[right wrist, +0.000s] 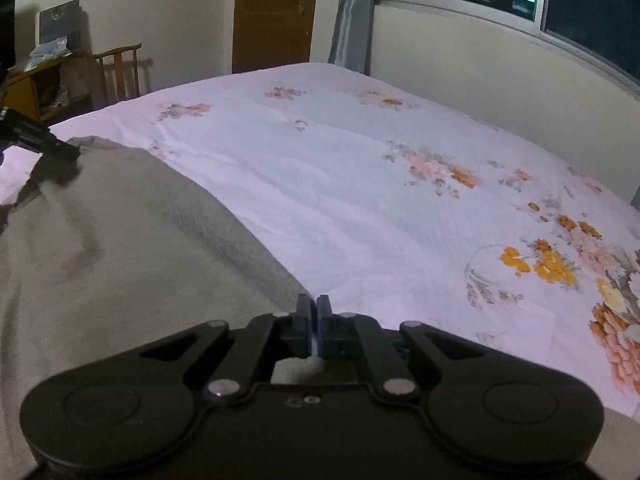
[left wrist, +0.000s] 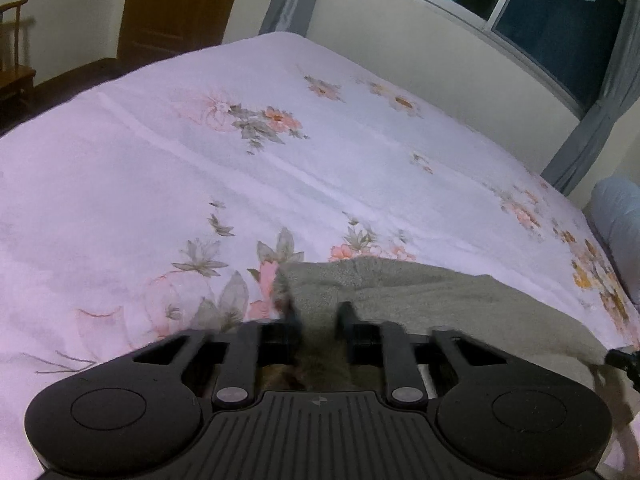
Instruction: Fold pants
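Left wrist view: the left tongs [left wrist: 316,314] stand narrow, and a bunch of the grey-green pants [left wrist: 440,300] fills the gap between the two black fingers [left wrist: 347,314], so the fabric is pinched there. From that grip the cloth spreads away to the right across the bed [left wrist: 200,168], its far edge lying on the floral bedspread. At the right border of this view the dark tip of the right tongs [left wrist: 624,360] meets the pants' edge. A pale pillow [left wrist: 618,216] lies at the bed's far right corner, near the wall under the dark window [left wrist: 560,20]. A brown door [left wrist: 180,4] and a wooden chair [left wrist: 14,52] stand beyond the bed on the left.

The right wrist view shows the right tongs [right wrist: 313,312] closed, the blue-lined pads [right wrist: 325,320] nearly meeting, right at the edge of the pants [right wrist: 120,248]. Whether a thin fold of cloth is caught between them cannot be told from here. The pants cover the lower left of this view in one broad, softly creased sheet lying on the bed [right wrist: 360,168]. At the far left the left tongs [right wrist: 60,150] bite into the cloth's far corner, which is drawn up into a small peak there. A grey curtain [right wrist: 352,16] hangs beside the door [right wrist: 276,12].
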Demonstrator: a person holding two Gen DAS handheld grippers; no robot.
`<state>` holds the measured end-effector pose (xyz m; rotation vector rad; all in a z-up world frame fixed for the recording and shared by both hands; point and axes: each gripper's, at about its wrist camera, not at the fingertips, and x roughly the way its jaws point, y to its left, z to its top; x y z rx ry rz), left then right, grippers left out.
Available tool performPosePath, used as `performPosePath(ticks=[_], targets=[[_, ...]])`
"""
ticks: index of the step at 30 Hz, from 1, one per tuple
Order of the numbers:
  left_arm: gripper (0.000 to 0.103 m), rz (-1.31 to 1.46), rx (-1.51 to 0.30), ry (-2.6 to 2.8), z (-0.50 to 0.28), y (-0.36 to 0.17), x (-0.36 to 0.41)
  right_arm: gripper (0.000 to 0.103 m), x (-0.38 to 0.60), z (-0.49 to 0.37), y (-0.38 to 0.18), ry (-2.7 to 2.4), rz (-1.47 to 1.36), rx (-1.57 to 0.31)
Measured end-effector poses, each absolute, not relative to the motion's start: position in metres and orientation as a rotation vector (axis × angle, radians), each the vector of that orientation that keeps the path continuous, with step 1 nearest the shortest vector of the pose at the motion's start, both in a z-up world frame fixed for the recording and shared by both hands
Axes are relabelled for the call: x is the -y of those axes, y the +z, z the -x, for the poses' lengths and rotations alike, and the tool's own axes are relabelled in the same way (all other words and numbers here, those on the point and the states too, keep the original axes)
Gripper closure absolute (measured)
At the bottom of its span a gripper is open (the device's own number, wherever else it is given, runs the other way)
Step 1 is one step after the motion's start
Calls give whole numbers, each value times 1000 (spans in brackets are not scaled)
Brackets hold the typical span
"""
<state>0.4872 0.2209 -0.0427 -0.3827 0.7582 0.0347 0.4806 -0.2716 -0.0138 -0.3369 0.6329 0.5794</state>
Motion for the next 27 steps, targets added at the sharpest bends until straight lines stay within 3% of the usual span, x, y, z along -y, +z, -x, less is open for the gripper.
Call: performPosePath(ticks=[8,11,17,18,19,21,24,25,26,27], targets=[[91,414,-765,2,-469,-32,-235,103,272,-438,3,572,351,-630],[98,413,-780,2,-463,-33,-234,103,273,-428,1,576,344,-637],[95,413,-788,-4,-474,-40,-237,103,272,-413,-1,590,357,-635],[78,422,-795,-16,-481,-43,-238,103,272,-413,-1,588,350,-632],[45,419,-798,-10,-488,-47,-239,103,272,-414,0,586,341,-630],[13,393,-777,36,-497,-50,-239,103,272,-416,0,583,335,-633],[12,475,-763,-24,-509,-56,-245,103,272,-417,0,588,334,-632],[23,471,-782,-34,-514,-60,-242,103,272,-417,0,590,341,-632],[43,451,-792,-44,-517,-62,-238,103,272,-417,-1,592,344,-632],[71,432,-804,-50,-520,-64,-233,103,272,-418,-2,592,344,-632]])
